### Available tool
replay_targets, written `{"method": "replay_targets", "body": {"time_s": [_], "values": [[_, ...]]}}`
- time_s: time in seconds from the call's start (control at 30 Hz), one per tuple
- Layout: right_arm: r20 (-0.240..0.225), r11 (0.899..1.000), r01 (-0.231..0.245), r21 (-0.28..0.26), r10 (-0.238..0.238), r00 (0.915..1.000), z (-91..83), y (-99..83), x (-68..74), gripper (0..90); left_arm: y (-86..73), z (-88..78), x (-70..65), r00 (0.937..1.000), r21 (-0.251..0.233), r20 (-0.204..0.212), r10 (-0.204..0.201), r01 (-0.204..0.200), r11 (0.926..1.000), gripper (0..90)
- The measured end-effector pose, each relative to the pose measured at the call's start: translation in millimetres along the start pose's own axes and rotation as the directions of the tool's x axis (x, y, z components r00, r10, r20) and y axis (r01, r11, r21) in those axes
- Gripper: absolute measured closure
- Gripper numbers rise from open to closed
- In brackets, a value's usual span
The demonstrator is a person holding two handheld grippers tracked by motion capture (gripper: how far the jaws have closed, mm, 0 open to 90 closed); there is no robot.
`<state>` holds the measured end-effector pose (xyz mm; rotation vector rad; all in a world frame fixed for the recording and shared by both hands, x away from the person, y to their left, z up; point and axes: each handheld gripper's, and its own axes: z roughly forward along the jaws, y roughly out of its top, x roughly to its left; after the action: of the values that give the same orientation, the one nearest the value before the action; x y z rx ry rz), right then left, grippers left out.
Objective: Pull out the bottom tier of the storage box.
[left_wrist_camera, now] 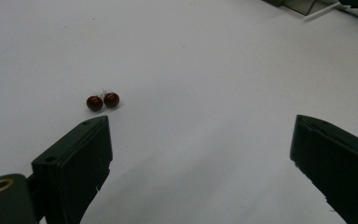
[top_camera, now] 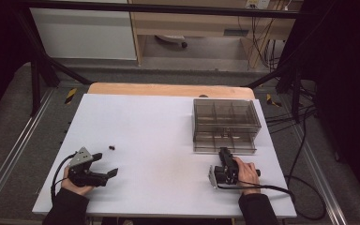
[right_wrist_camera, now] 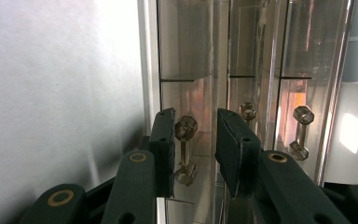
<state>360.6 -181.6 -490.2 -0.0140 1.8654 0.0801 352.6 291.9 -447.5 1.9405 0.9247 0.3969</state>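
Facing the right gripper point(right_wrist_camera: 195, 149), a clear-handled, smoky transparent drawer box point(top_camera: 225, 123).

Room's looking dim w/ dark edges; white table point(top_camera: 159, 122) is glowing evenly. Glare's streaking the clear drawer box point(right_wrist_camera: 261, 70); near jaws are blurring slightly.

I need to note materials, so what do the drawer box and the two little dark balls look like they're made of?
The drawer box: likely smoky clear plastic, since its dividers show through the walls. The two balls: glossy dark red-brown, with small highlights; maybe polished wood, plastic or glass.
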Motion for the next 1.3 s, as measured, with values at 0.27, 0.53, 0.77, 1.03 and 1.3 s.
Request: {"method": "replay_targets", "body": {"time_s": [0.27, 0.53, 0.77, 1.03, 1.3], "values": [[-0.007, 1.000, -0.007, 0.003, 0.007, 1.0000, -5.7, -0.1, 1.1, 68.8, 0.0, -0.2, -0.1, 1.0000, -0.001, 0.000, 0.000, 0.000, 1.0000, 5.2], [-0.013, 1.000, -0.006, 0.000, 0.006, 0.9999, -9.7, -0.8, 1.1, 68.7, 0.0, -0.2, -0.2, 1.0000, -0.001, -0.001, 0.000, 0.000, 1.0000, 5.2], [-0.015, 1.000, -0.013, -0.006, 0.013, 0.9998, -12.2, -1.6, 0.9, 68.6, 0.0, 0.0, -0.1, 1.0000, 0.000, -0.001, 0.000, 0.000, 1.0000, 5.2], [-0.022, 1.000, -0.015, -0.006, 0.015, 0.9996, -14.7, -2.2, 1.8, 68.5, 0.1, -0.1, -0.2, 1.0000, 0.000, -0.001, 0.000, 0.000, 1.0000, 5.2], [-0.035, 1.000, -0.009, -0.007, 0.009, 0.9993, -14.9, -2.5, 1.7, 68.1, 0.2, -0.2, -0.2, 1.0000, -0.001, -0.001, 0.000, 0.000, 1.0000, 5.2]]}}
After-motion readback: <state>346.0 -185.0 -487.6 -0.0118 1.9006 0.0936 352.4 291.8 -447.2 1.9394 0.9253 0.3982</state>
